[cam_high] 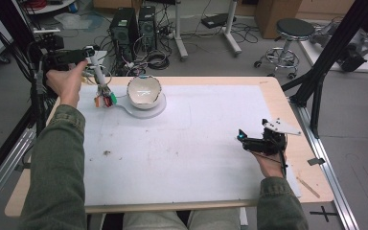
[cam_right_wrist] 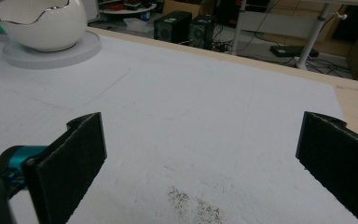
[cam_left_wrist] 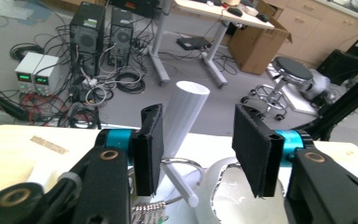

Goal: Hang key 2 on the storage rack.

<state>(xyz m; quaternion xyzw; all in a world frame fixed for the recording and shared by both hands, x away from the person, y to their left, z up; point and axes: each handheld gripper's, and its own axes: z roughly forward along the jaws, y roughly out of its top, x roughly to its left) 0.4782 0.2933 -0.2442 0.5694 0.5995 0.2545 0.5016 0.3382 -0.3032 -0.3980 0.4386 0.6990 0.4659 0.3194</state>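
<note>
My left tongs [cam_left_wrist: 198,149] stand at the far left corner of the table [cam_high: 287,103], their black jaws partly spread. A white cylinder handle [cam_left_wrist: 185,114] rises between them, leaning against the inner face of the left jaw and clear of the right one, so nothing is pinched. In the high view my left hand [cam_high: 67,81] holds these tongs raised over that corner. The handle slants up from a thin white rod [cam_left_wrist: 179,184] that runs down to a metal ring with small coloured tags [cam_high: 105,99] bunched on the white mat [cam_high: 187,143]. Just right of the tags sits the white bowl [cam_high: 144,92] with its jagged rim, resting on a round white base [cam_high: 158,109] at the far edge of the mat.

My right tongs [cam_right_wrist: 200,163] rest low at the near right of the table, well apart from the bowl, with their jaws spread wide over bare mat. A patch of dark specks [cam_right_wrist: 191,205] lies on the mat between them.
</note>
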